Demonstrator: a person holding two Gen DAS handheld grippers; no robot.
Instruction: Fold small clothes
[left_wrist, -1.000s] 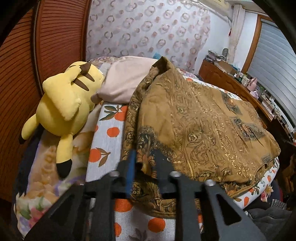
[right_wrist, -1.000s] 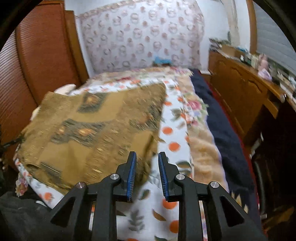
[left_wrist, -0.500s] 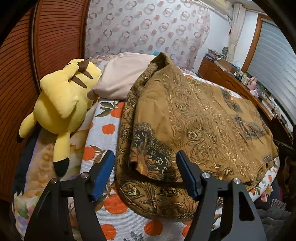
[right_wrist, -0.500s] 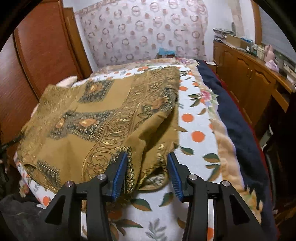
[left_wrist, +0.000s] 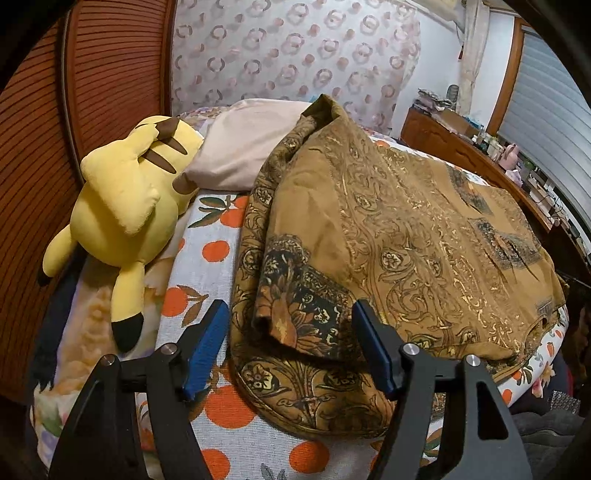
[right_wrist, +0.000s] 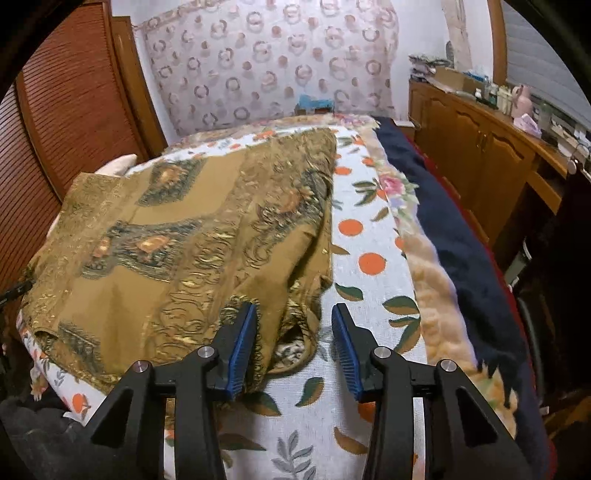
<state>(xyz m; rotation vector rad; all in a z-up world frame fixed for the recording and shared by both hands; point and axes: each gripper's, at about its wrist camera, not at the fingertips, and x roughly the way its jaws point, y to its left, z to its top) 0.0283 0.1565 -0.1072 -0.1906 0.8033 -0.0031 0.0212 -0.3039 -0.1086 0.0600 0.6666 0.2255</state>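
Note:
A brown garment with gold and dark ornament (left_wrist: 388, 236) lies folded on the bed with the orange-fruit sheet (left_wrist: 207, 266). My left gripper (left_wrist: 291, 343) is open, its jaws either side of the garment's near folded sleeve end, not holding it. In the right wrist view the same garment (right_wrist: 177, 243) covers the left half of the bed. My right gripper (right_wrist: 295, 343) is open over the garment's near right corner, with the left finger (right_wrist: 240, 350) over the cloth and the right finger (right_wrist: 345, 350) over the bare sheet.
A yellow plush toy (left_wrist: 129, 218) and a pale pillow (left_wrist: 251, 147) lie at the bed's head. A wooden wall (left_wrist: 74, 110) runs beside them. A navy blanket (right_wrist: 454, 236) lies along the bed's far side, with a wooden cabinet (right_wrist: 480, 140) beyond.
Both grippers were shut a second ago, the left one on the garment's near fold, and have opened wide. The fold now lies released on the bed.

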